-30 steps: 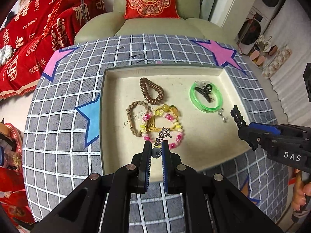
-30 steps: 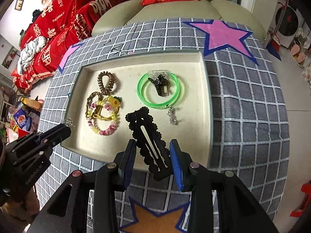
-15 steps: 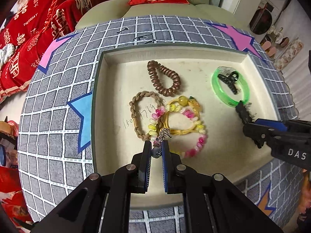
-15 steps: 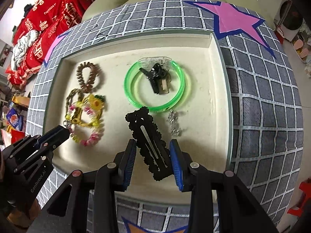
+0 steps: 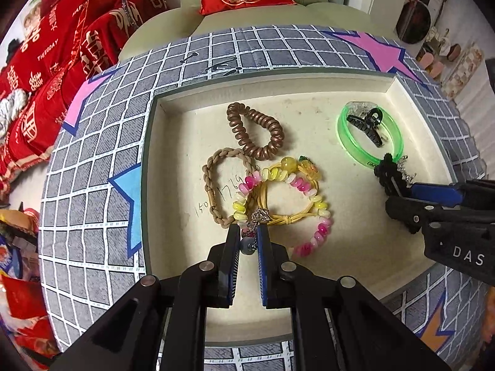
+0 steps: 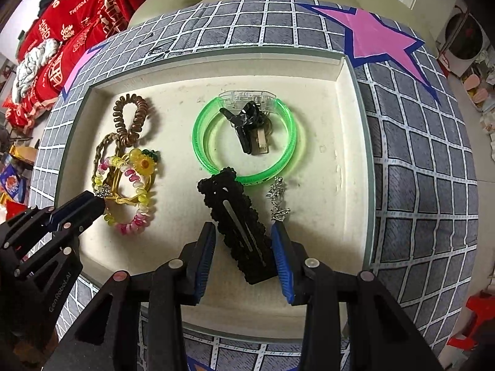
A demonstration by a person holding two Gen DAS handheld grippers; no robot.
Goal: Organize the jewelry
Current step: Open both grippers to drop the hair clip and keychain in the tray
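The black hair clip (image 6: 239, 225) lies low in the middle of the right view, flat in the cream tray (image 6: 346, 160); it looks light and stiff, best taken across its long edges, and my right tongs (image 6: 244, 247) are opening with it loose between them. My left tongs (image 5: 247, 241) pinch a small beaded charm (image 5: 252, 232), light and probably fragile, over the coiled hair ties (image 5: 278, 198). Readable: "DAS" and "GenRobot.AI" on the tongs, "THURSDAY" on red bedding (image 5: 46, 49) upper left.

"DAS" marks the right tool (image 5: 399, 185), "GenRobot.AI" the left tool (image 6: 96, 199), "THURSDAY" the red cloth (image 5: 46, 49)
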